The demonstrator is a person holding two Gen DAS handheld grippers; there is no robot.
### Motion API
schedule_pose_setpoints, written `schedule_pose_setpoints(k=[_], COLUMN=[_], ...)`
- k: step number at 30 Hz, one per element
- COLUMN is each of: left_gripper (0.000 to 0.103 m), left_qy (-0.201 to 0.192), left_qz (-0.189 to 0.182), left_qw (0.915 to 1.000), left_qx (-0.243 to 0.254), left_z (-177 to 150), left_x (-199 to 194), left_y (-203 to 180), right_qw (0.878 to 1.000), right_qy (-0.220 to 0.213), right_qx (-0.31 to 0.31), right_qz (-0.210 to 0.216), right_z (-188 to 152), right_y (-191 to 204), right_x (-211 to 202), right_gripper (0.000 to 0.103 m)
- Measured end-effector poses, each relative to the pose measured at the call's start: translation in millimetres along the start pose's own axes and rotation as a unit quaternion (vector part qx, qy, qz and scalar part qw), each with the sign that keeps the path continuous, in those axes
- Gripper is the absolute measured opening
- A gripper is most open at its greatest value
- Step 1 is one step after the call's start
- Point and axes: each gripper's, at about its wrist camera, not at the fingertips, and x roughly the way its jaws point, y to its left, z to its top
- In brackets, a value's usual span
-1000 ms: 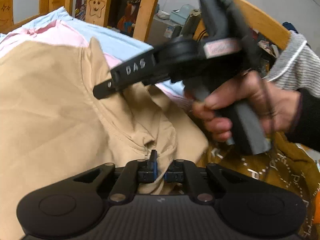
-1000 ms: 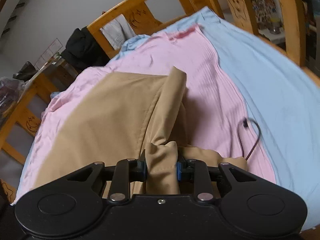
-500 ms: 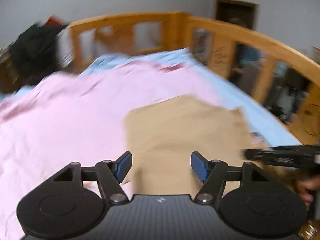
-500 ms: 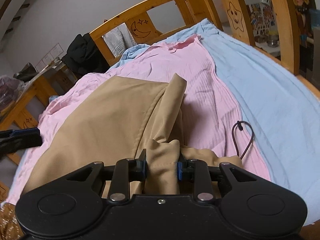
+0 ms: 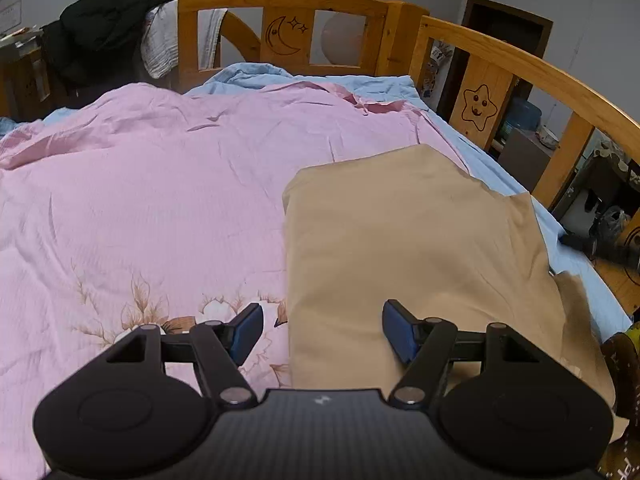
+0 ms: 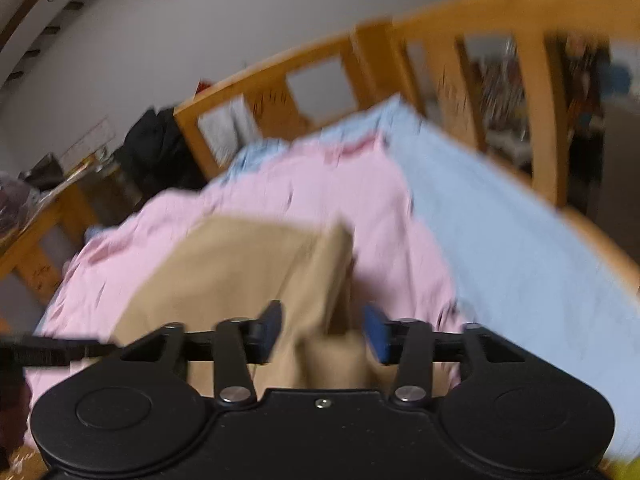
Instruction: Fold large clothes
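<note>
Left tongs (image 5: 322,330), clamped on the tan garment (image 5: 412,240) a second ago, now gape empty; right tongs (image 6: 322,334) are opening, releasing its fold. Garment lies on the bed (image 5: 140,200).

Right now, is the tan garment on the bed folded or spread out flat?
Folded. The tan garment lies as a compact block on the pink bedcover, with a straight doubled edge on its left and a loose flap sticking out at its right.

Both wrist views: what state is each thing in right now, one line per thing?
Tan garment: folded over, lying flat on the pink sheet, gripped by neither gripper.
Pink sheet: spread out, wrinkled.
Left gripper: open, empty.
Right gripper: jaws opening, garment below, unpinched; view blurred.
</note>
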Motion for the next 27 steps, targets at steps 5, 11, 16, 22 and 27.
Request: schedule_pose_setpoints(k=[5, 11, 16, 22, 27], left_gripper=[0.074, 0.082, 0.087, 0.089, 0.089], left_qy=[0.003, 0.014, 0.005, 0.015, 0.022], left_qz=[-0.002, -0.029, -0.063, -0.072, -0.059], left_qw=[1.0, 0.9991, 0.9978, 0.997, 0.998], left_qx=[-0.008, -0.027, -0.023, -0.024, -0.008], left_z=[-0.5, 1.4, -5.4, -21.8, -26.9], left_x=[0.6, -4.0, -12.5, -3.9, 10.8], left_y=[0.7, 5.5, 8.3, 10.2, 4.1], right_qw=[0.997, 0.989, 0.989, 0.987, 0.977], right_qy=[-0.015, -0.001, -0.002, 0.001, 0.01], right_qx=[-0.079, -0.138, -0.133, -0.155, -0.212], right_qz=[0.018, 0.057, 0.062, 0.047, 0.018], right_z=[35.0, 46.1, 41.0, 24.8, 13.7], right_y=[40.4, 85.0, 91.5, 91.0, 99.4], right_x=[20.0, 68.1, 81.9, 90.3, 111.9], right_gripper=[0.061, 0.061, 0.063, 0.062, 0.062])
